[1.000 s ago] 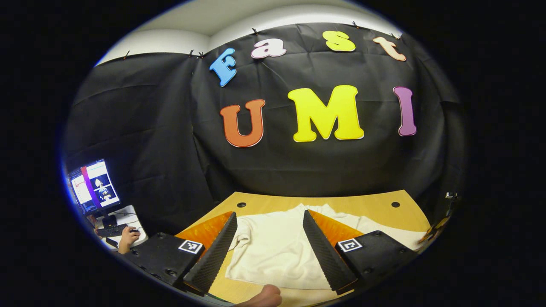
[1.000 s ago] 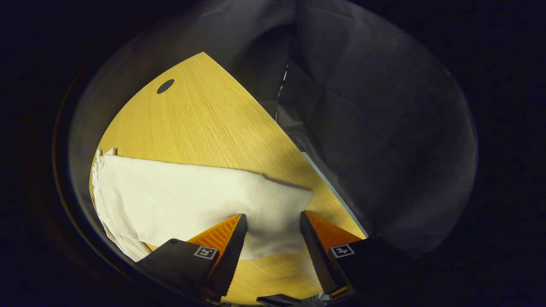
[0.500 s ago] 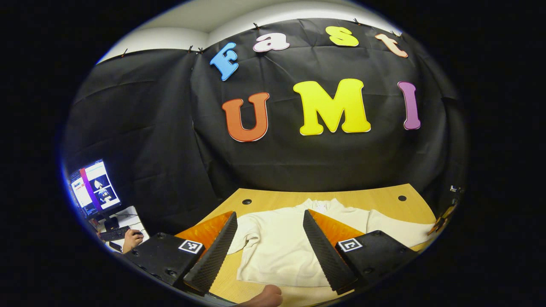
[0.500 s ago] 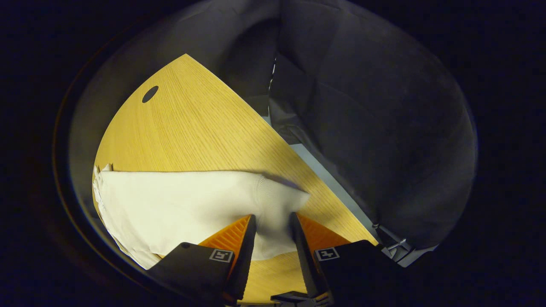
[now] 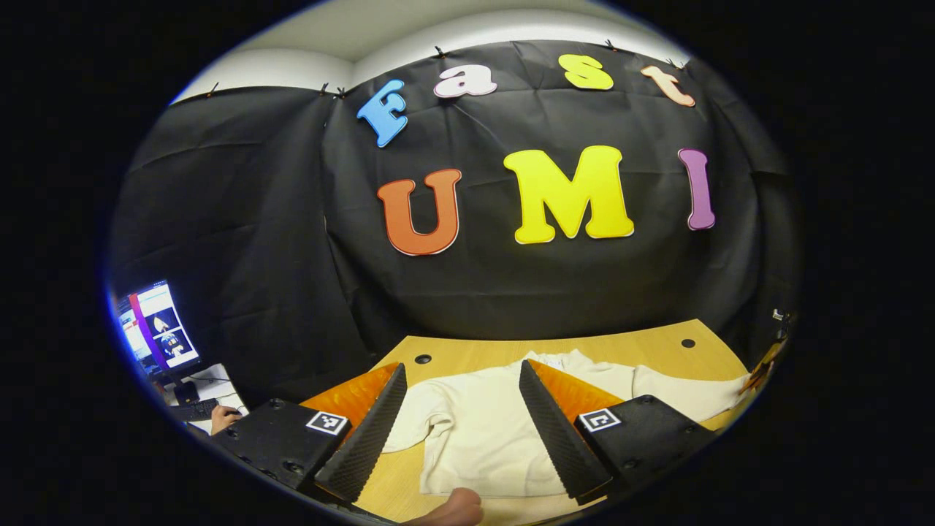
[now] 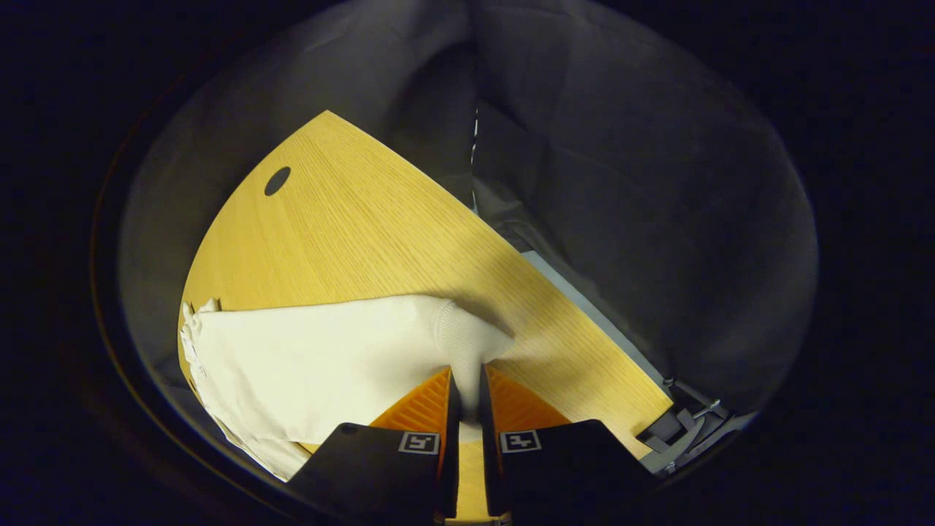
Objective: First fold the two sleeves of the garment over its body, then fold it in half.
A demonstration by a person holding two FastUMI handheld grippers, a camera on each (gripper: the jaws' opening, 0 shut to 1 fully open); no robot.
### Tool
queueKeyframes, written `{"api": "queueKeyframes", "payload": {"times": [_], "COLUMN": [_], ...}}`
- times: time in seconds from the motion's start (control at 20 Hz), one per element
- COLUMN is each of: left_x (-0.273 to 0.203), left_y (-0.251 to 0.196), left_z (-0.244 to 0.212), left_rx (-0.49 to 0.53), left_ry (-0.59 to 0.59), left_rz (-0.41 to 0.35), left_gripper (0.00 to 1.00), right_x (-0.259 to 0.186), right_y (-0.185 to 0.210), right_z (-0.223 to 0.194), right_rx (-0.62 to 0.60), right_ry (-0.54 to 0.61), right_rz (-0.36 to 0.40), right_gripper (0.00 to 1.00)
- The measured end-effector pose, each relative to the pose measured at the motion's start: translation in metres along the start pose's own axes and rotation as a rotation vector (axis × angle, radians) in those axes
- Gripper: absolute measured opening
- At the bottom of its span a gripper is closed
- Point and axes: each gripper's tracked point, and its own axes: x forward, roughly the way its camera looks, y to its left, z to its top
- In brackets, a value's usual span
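- The cream long-sleeved knit garment (image 5: 482,431) lies spread flat on the light wooden tabletop (image 5: 621,351); its body faces the left tool, one sleeve reaching toward the right edge
- The left tool (image 5: 456,431) hangs above the garment's near hem, fingers wide apart, gripping nothing
- The right tool (image 6: 465,409) has its fingers drawn nearly together, pinching the ribbed cuff (image 6: 467,340) of the sleeve; the cuff bunches upward between them
- A computer monitor (image 5: 153,329) glows at far left, beyond the tabletop
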Motion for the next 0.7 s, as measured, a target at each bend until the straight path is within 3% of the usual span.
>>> {"api": "queueKeyframes", "payload": {"times": [0.2, 0.5, 0.55, 0.7], "left_x": [0.01, 0.022, 0.022, 0.025], "left_y": [0.006, 0.012, 0.014, 0.026], "left_z": [-0.003, -0.003, -0.002, -0.005], "left_rx": [-0.024, -0.06, -0.066, -0.072], "left_ry": [-0.001, -0.024, -0.039, -0.058], "left_rz": [-0.023, -0.09, -0.109, -0.13], "left_gripper": [0.99, 0.99, 0.99, 0.99], "right_x": [-0.035, -0.108, -0.121, -0.148], "right_y": [0.012, 0.069, 0.081, 0.125], "right_z": [0.004, 0.013, 0.018, 0.017], "right_rx": [0.004, -0.093, -0.102, -0.144], "right_ry": [-0.014, -0.084, -0.1, -0.144], "right_rz": [0.024, 0.073, 0.086, 0.132], "right_gripper": [0.16, 0.16, 0.04, 0.04]}}
